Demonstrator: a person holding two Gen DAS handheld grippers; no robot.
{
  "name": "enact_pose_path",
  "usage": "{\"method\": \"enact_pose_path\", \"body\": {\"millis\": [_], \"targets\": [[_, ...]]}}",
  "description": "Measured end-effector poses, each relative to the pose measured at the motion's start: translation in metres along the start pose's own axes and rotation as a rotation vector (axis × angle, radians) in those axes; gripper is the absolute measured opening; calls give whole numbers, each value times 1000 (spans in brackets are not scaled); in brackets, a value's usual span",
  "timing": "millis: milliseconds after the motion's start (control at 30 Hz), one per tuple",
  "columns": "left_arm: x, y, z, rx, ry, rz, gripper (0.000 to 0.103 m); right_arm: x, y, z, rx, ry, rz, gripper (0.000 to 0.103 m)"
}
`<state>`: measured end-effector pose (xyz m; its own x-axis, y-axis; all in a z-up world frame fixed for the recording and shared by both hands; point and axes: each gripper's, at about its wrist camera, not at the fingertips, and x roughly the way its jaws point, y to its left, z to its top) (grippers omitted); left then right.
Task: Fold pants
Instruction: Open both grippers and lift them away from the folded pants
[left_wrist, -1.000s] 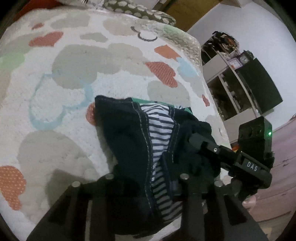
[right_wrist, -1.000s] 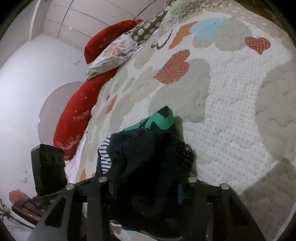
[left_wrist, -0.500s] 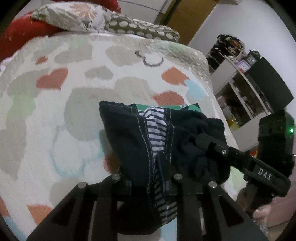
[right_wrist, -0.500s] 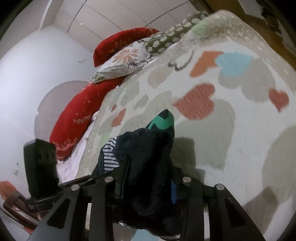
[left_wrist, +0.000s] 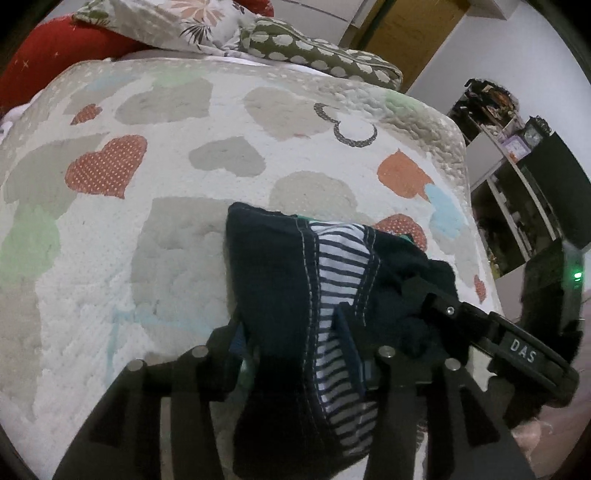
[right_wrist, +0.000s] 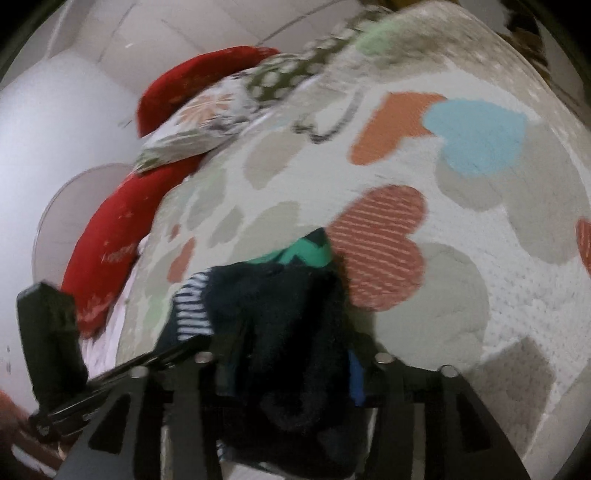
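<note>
Two grippers, pants (left_wrist: 284, 295) bunched between jaws

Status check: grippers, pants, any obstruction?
Left gripper, right gripper: jaws just opening, dark navy pants with striped lining between both. Pants bunched on heart-print quilt. Nothing in the way.

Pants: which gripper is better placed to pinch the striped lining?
Probably left gripper: stripes lie between its jaws, which have just been opening; the right gripper's, likewise opening around pants, miss them.

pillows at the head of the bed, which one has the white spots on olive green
The spotted pillow, at the right end of the row by the wooden door. The floral pillow beside it shows leaves and flowers; the red pillow is plain red.
</note>
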<state>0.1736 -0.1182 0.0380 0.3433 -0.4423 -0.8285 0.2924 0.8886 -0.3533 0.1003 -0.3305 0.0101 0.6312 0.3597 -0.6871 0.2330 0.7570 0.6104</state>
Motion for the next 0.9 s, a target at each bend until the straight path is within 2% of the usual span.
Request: {"method": "enact_pose_path", "body": {"millis": [100,167,300,367,467,567,700,800,900], "targets": [[-19,-1,-4,1,-22,11,45,-8,-9,1,36,-2,28,58],[-34,-4,-11,8,-49,46,45,-25,-4,0,19,-45,23,58],[-56,-9,-37,30,-99,58,45,-63,17,-14,-60,-125,0,55],[-50,-12,-49,41,-87,74,45,-70,24,-27,-81,-128,-7,40],[-22,-12,-61,47,-9,118,45,-60,28,-47,-122,-108,-76,39],[-25,-11,-64,42,-23,128,47,-43,19,-51,-97,-69,-113,40],[-52,-14,-74,37,-70,110,63,-62,17,-48,-76,-94,-72,40],[-81,-18,-92,48,-143,151,71,-89,22,-60,-94,-135,-84,42],[-113,-24,-116,65,-242,229,79,-108,21,-83,-105,-154,-146,49]]}}
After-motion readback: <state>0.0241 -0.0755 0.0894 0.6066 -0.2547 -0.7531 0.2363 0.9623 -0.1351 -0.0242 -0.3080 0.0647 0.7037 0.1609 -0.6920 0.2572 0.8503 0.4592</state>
